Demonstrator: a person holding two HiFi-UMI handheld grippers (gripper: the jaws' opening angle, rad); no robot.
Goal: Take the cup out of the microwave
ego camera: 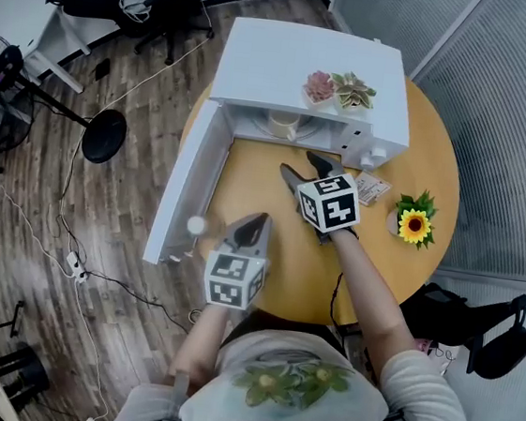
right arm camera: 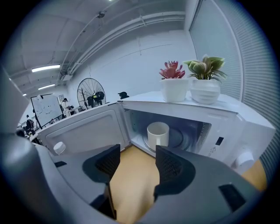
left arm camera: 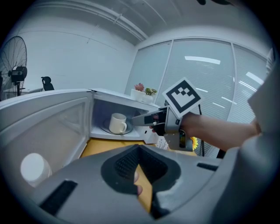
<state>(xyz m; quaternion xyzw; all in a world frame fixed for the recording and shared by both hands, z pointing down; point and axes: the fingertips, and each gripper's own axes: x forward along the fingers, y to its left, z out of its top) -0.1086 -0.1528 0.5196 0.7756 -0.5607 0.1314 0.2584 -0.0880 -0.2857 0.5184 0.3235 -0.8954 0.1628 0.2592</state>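
White cup point(right arm camera: 158, 134) inside open microwave point(right arm camera: 227, 114)

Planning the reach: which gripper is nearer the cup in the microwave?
Right. The right gripper sits before the open microwave, jaws apart, facing the cup; the left gripper hangs farther back by the door.

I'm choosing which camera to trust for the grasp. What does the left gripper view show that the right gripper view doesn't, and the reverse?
Only the left gripper view: the right hand-held gripper, pointed at the opening of the microwave.
Only the right gripper view: the microwave's knob, and that gripper's own jaws standing apart with nothing between them.
Both: the white cup sitting inside the microwave, the door swung open, and two potted plants on top.
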